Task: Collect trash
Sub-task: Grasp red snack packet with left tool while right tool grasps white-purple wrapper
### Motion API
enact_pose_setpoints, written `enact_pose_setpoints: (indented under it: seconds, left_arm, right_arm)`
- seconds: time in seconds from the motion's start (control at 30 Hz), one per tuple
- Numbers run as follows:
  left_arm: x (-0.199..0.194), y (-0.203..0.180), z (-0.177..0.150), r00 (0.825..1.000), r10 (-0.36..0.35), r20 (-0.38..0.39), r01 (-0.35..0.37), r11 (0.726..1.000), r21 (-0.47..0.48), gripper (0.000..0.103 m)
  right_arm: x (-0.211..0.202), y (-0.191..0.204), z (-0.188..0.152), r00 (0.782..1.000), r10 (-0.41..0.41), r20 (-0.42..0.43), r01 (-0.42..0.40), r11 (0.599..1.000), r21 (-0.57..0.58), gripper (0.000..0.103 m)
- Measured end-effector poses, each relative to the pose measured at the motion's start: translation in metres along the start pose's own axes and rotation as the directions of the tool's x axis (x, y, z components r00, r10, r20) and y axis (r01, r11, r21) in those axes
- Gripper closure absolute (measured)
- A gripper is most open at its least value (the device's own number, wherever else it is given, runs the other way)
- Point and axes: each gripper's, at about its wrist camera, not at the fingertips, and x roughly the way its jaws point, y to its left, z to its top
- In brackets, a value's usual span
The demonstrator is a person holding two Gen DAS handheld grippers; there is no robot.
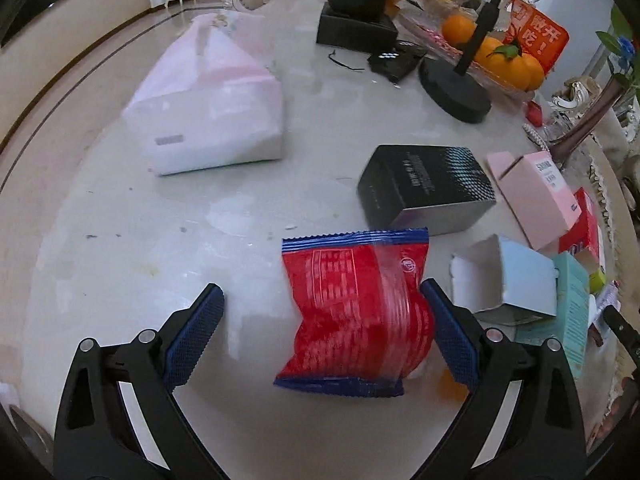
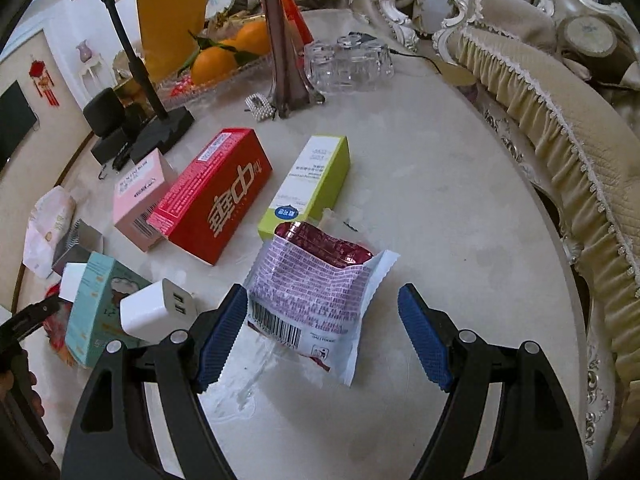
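Observation:
A red snack wrapper [image 1: 356, 312] with blue sealed ends lies flat on the pale marble table [image 1: 120, 260]. My left gripper [image 1: 321, 286] hangs over it, open, with the wrapper between the blue pads; the right pad [image 1: 448, 332] is at the wrapper's edge and the left pad stands apart from it. In the right wrist view a torn purple-and-white wrapper [image 2: 316, 292] lies on the table. My right gripper [image 2: 323, 290] is open around it, its left pad [image 2: 224, 332] at the wrapper's side. A white plastic bag [image 1: 208, 108] sits at the far left.
Boxes crowd the space between the grippers: black [image 1: 424, 184], pink [image 2: 140, 196], red [image 2: 216, 196], green-white [image 2: 308, 184], teal [image 2: 96, 304]. A white charger [image 2: 158, 310] lies beside the right gripper. Oranges [image 1: 508, 60], a stand base [image 1: 456, 88] and glasses [image 2: 348, 64] stand farther back.

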Motion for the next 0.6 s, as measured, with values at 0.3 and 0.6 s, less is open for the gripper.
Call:
enact_pose_setpoints:
  seconds: [0.3,0.6]
  left_arm:
    - [-0.003,-0.001,-0.012,0.999,0.029,0.029,-0.031,0.998,0.056,0.013]
    - [-0.022,0.017,-0.022,0.996,-0.011,0.085,0.007,0.999,0.044,0.059]
  right_arm:
    - [0.016,0.006,-0.002,1.000,0.009,-0.026,-0.009,1.000,0.000,0.031]
    - [-0.010,0.007,-0.017,0.997,0.073,0.029,-0.073,0.997,0.001,0.063]
